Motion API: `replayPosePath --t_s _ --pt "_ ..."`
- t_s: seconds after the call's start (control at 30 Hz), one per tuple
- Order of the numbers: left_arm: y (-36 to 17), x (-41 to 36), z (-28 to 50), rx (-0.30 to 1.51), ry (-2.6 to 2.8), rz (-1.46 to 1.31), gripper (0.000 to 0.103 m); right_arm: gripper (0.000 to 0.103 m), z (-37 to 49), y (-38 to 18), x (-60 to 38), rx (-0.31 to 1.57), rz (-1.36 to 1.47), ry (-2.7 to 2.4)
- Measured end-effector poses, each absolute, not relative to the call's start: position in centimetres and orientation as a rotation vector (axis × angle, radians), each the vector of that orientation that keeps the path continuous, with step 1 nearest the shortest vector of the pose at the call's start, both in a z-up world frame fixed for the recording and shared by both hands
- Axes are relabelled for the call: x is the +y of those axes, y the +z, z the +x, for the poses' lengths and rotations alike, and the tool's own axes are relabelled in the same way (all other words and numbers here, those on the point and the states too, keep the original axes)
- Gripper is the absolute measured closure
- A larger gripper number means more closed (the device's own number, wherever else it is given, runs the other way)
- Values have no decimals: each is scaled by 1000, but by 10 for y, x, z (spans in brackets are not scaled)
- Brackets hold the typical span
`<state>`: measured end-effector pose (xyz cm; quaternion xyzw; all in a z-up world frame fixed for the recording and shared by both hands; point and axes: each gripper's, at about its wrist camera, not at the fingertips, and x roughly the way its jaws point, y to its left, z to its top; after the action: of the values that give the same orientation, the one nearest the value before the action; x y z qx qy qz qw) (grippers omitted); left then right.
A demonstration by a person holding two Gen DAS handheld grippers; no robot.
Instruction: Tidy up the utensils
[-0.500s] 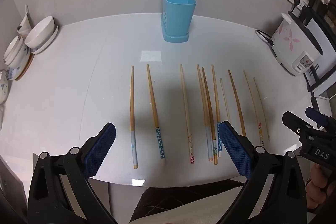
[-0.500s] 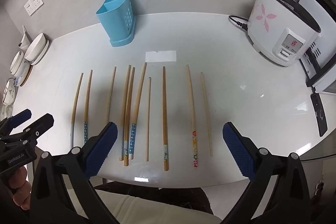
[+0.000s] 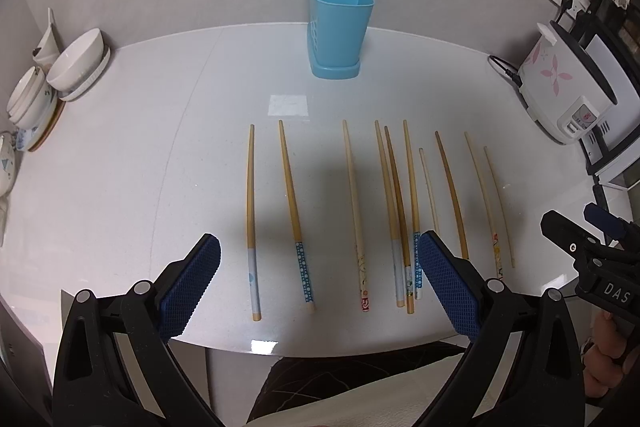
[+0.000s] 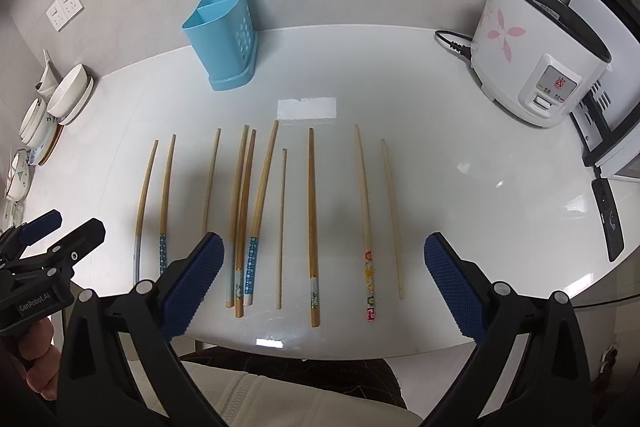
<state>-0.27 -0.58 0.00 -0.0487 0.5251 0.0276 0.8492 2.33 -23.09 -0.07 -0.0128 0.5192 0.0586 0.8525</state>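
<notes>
Several wooden chopsticks lie side by side on the white table, tips pointing away from me. A blue two-compartment utensil holder stands at the back with one white stick leaning in it. My left gripper hangs open above the near ends of the left chopsticks. My right gripper is open too, above the near ends of the right ones. Nothing lies between either pair of blue pads. Each gripper shows at the edge of the other's view.
Stacked white bowls and plates sit at the left edge. A white rice cooker with a flower print stands at the right, its cord trailing on the table. A black remote lies near the right rim. The table's front edge runs just below the chopsticks.
</notes>
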Motion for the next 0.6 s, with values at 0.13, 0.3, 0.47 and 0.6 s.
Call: replayPosePath --t_s 0.13,0.3,0.47,0.6 --pt "-1 -6 -2 1106 59 -100 6 7 24 0 -230 1087 -30 124" --pt "-1 -6 -2 1104 59 -100 6 7 24 2 -229 1072 -35 121" --pt "-1 -8 0 1105 56 -96 6 7 24 4 -229 1060 -38 118" --pt "-1 -8 1 1104 54 -95 6 7 26 3 -229 1094 -24 124"
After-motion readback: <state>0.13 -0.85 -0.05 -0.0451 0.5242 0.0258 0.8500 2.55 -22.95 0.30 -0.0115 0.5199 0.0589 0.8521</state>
